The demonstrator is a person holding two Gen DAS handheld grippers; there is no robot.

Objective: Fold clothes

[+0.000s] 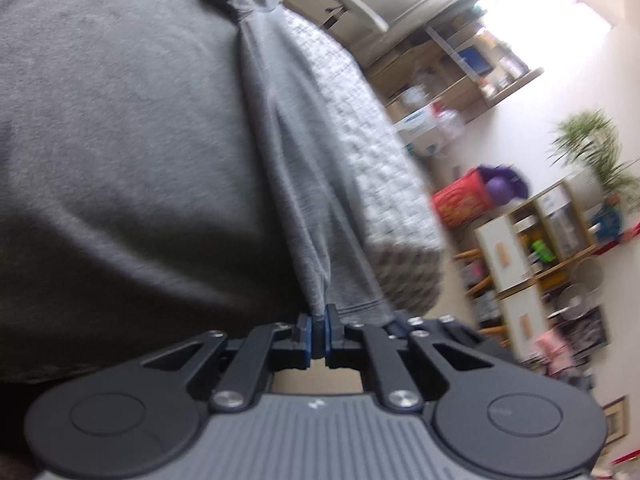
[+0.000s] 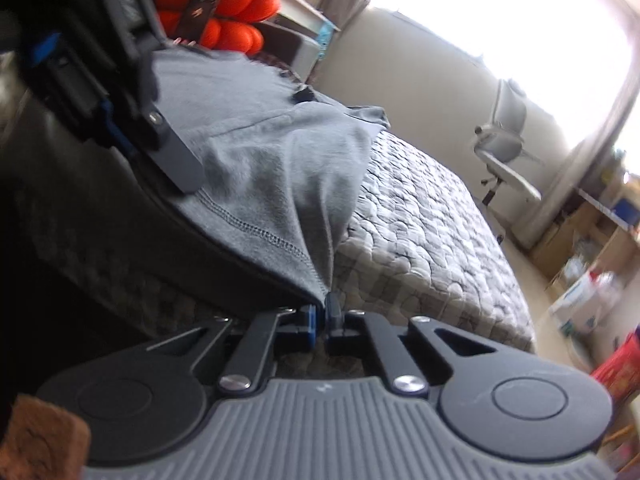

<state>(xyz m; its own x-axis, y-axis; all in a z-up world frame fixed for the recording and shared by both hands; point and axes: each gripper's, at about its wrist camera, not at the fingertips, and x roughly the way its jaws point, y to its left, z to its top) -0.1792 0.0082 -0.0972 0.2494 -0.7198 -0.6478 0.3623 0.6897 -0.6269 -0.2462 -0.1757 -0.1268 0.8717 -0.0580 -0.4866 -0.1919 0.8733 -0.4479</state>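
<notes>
A grey knit garment [image 1: 140,140] lies spread over the quilted bed [image 1: 360,128] and fills most of the left wrist view. My left gripper [image 1: 319,320] is shut on a bunched fold of its hem, which rises in a taut ridge from the blue pads. In the right wrist view the same grey garment [image 2: 272,184] drapes toward the camera, its stitched hem running down to my right gripper [image 2: 319,312], which is shut on a corner of that hem. The left gripper's black body [image 2: 120,92] shows at the upper left there, resting over the cloth.
An orange pillow [image 2: 224,12] lies at the head of the bed [image 2: 420,220]. A white swivel chair [image 2: 508,140] stands by the bright window. Wooden shelves [image 1: 540,248] with a red box [image 1: 460,200] and a potted plant [image 1: 592,148] line the wall.
</notes>
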